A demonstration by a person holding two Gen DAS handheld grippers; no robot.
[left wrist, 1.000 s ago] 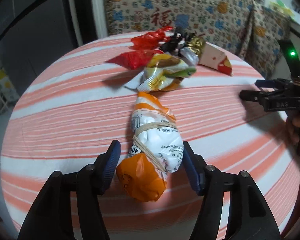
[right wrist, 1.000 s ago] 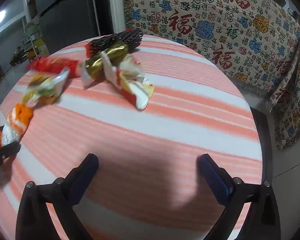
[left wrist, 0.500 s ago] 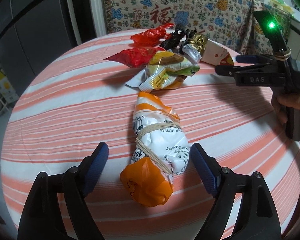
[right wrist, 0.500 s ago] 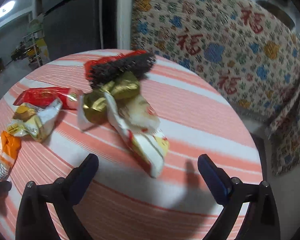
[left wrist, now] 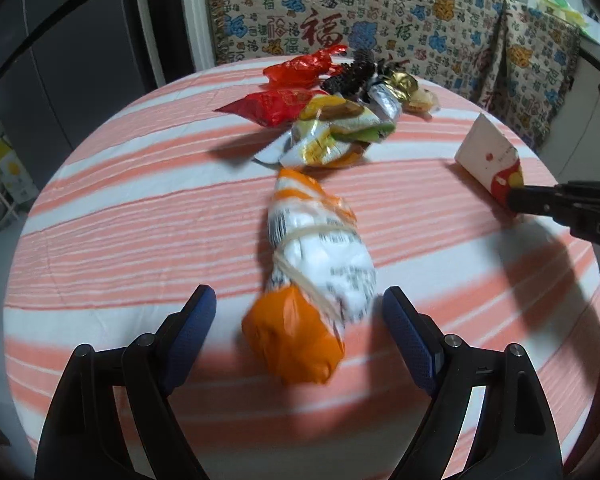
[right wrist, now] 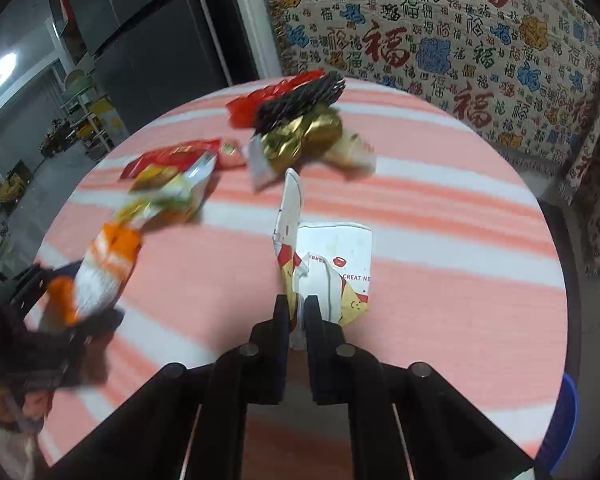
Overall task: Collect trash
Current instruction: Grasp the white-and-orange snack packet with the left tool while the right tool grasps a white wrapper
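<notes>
An orange and white snack bag point(left wrist: 320, 264) bound with a rubber band lies on the striped table between the fingers of my left gripper point(left wrist: 298, 296). That gripper is open and its pads stand clear of the bag. My right gripper point(right wrist: 296, 304) is shut on the near edge of a white paper bag point(right wrist: 332, 256) printed in red and yellow. In the left wrist view the same paper bag point(left wrist: 488, 152) hangs from the right gripper point(left wrist: 516, 200) at the right edge. Several wrappers lie further back: red point(left wrist: 276, 106), yellow-green point(left wrist: 336, 132), gold point(left wrist: 400, 80) and black point(left wrist: 352, 74).
The round table point(left wrist: 140, 220) wears an orange and white striped cloth. A patterned cloth point(left wrist: 340, 12) covers furniture behind it, and a grey fridge point(left wrist: 60, 60) stands at the back left. A blue rim point(right wrist: 564, 420) shows below the table's right edge.
My left gripper's jaws spread apart from the orange and white bag. My right gripper moved to the pile, shut on the white paper bag and drew it away from the other wrappers.
</notes>
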